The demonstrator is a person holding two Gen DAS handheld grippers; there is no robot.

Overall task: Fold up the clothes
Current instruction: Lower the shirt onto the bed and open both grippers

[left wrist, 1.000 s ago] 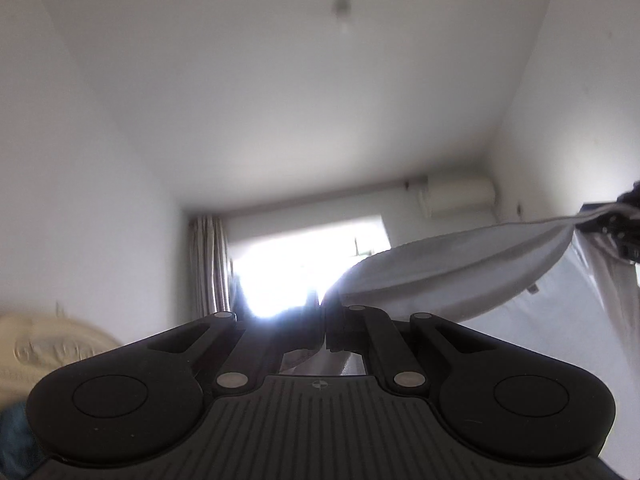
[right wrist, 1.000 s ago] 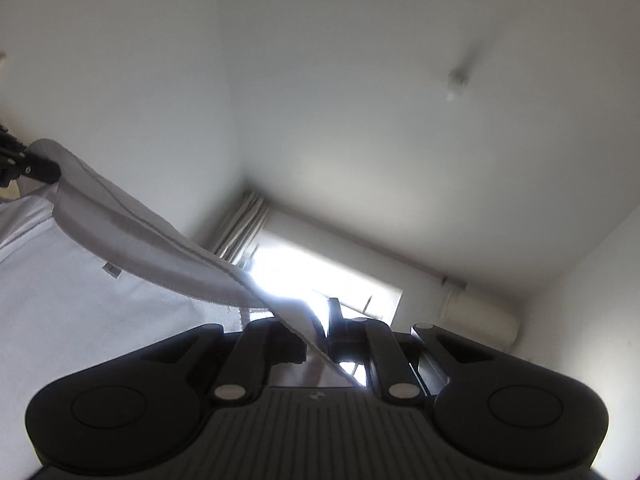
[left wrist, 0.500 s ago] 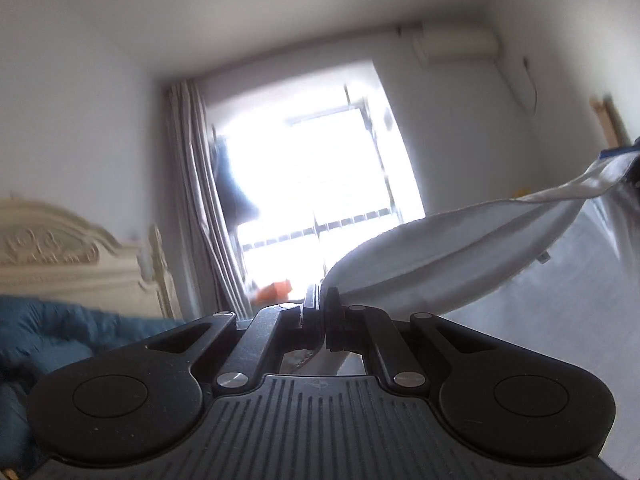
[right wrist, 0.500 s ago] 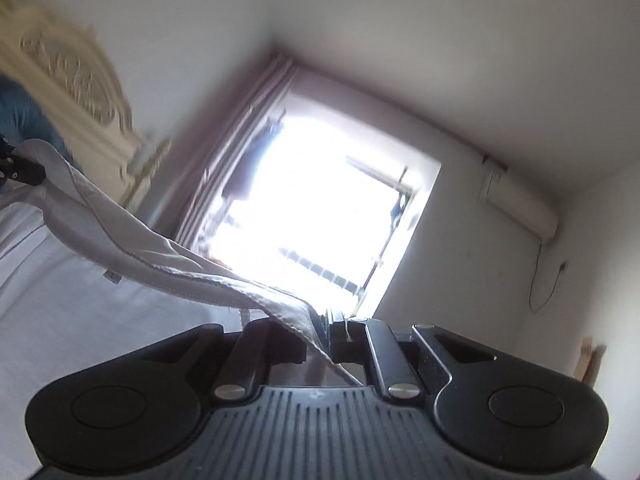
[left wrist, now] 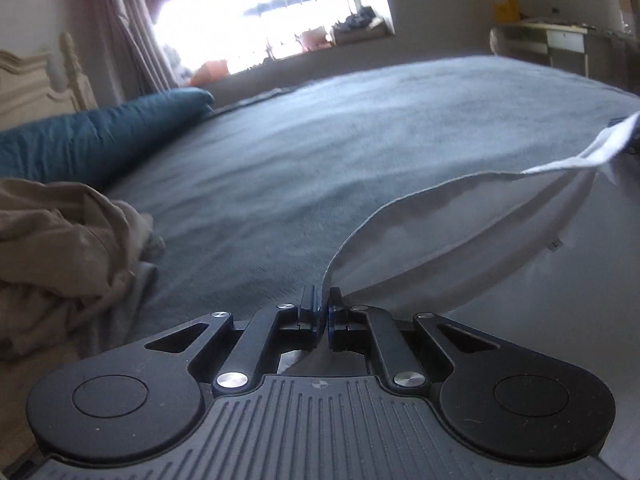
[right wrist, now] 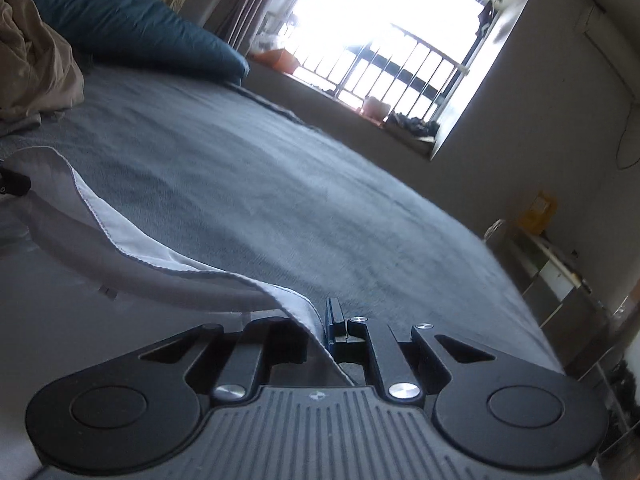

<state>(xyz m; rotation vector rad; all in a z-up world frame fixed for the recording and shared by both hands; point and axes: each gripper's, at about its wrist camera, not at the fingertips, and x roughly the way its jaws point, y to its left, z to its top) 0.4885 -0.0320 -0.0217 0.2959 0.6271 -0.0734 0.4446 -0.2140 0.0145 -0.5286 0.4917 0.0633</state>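
A white garment (left wrist: 460,216) hangs stretched between both grippers, low over the grey bed cover (left wrist: 320,140). My left gripper (left wrist: 322,304) pinches one corner of its hem; its jaws are opening slightly, with the cloth still pressed between the pads. In the right wrist view the garment (right wrist: 132,248) sags in a curve from the far left to my right gripper (right wrist: 322,320), which is shut on the other corner. The cloth covers the right gripper's left finger.
A crumpled beige clothing pile (left wrist: 60,248) lies on the bed at the left, also in the right wrist view (right wrist: 28,68). A teal duvet (left wrist: 100,140) lies behind it by the headboard. A bright window (right wrist: 380,40) and a desk (left wrist: 560,36) are beyond the bed.
Both views swung down from the ceiling and window to the bed. The two grippers came down with the white garment held between them, and it now hangs just above the grey cover.
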